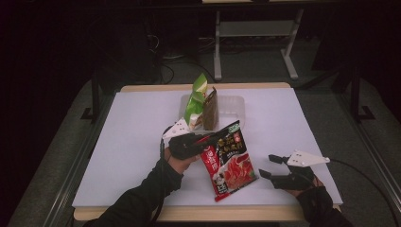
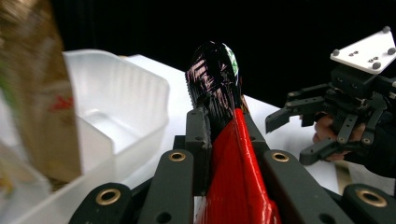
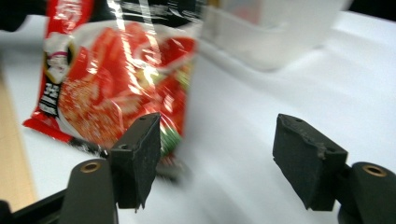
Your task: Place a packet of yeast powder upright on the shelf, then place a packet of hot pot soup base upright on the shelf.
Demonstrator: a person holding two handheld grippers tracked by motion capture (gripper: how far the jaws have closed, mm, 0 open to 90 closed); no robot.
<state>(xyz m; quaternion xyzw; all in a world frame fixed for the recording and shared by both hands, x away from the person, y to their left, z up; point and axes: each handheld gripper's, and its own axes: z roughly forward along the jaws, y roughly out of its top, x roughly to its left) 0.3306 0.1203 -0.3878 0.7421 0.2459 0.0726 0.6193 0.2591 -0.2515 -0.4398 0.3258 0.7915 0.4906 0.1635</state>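
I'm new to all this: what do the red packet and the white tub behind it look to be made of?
The red packet looks like thin glossy plastic film: it crinkles and throws bright glare where the left gripper pinches its edge. The tub seems to be semi-translucent, matte white plastic, with thin, softly rounded walls.

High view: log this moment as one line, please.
left hand-held gripper: shut on red bag, lifted | right hand-held gripper: open, empty | tray: holds two packets
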